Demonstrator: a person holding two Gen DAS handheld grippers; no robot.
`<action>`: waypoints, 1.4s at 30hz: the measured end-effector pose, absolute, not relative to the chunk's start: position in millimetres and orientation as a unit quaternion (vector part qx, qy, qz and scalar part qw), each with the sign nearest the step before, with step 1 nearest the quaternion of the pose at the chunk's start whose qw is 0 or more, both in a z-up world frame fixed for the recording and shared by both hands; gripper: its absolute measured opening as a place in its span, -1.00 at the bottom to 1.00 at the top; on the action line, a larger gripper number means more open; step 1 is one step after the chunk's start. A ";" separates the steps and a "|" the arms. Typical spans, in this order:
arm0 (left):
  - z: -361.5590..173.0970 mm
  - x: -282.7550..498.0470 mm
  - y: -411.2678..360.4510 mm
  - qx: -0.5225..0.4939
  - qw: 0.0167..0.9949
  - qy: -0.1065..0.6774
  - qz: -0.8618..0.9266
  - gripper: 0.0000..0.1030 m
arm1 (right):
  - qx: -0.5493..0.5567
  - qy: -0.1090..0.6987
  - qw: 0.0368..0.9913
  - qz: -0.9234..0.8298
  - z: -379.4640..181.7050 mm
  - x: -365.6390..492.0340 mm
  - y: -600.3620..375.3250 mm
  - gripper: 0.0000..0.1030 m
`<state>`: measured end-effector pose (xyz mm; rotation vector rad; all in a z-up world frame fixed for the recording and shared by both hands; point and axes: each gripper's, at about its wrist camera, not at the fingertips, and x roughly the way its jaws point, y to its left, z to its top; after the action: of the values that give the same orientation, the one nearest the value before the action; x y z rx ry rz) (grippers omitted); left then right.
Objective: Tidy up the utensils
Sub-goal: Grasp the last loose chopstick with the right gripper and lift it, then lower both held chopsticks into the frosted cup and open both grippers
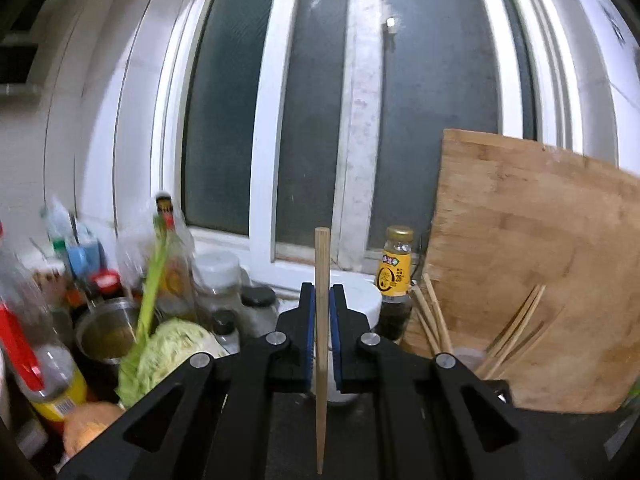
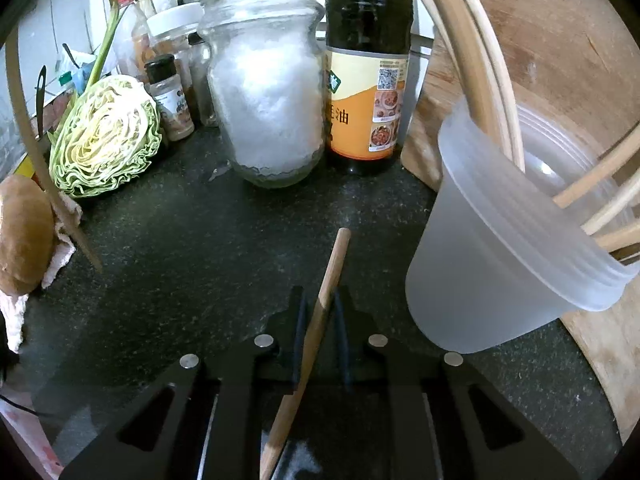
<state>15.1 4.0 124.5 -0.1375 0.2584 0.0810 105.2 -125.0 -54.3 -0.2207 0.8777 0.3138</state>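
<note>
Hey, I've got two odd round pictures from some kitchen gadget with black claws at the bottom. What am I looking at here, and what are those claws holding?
These are two hand-held grippers, each with a wide-angle camera looking along its fingers. No robot: a person carries them.

The left camera faces a window. The left gripper is shut on an upright chopstick.

The right camera looks down at a dark counter. The right gripper has another chopstick between its fingers; whether they press on it yet is unclear.

On the counter stand a frosted plastic cup holding more chopsticks, a jar of white crystals, a sauce bottle, a half cabbage, and a wooden cutting board behind.
</note>
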 end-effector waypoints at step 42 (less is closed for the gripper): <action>174.8 17.5 -59.6 -0.154 0.985 0.021 -0.082 -0.88 | 0.194 0.023 0.977 0.085 91.6 10.5 -297.7 -0.85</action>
<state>17.5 -59.6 174.8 -0.3088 0.0419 -0.1639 10.5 -297.7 91.6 0.3918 0.0461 0.1722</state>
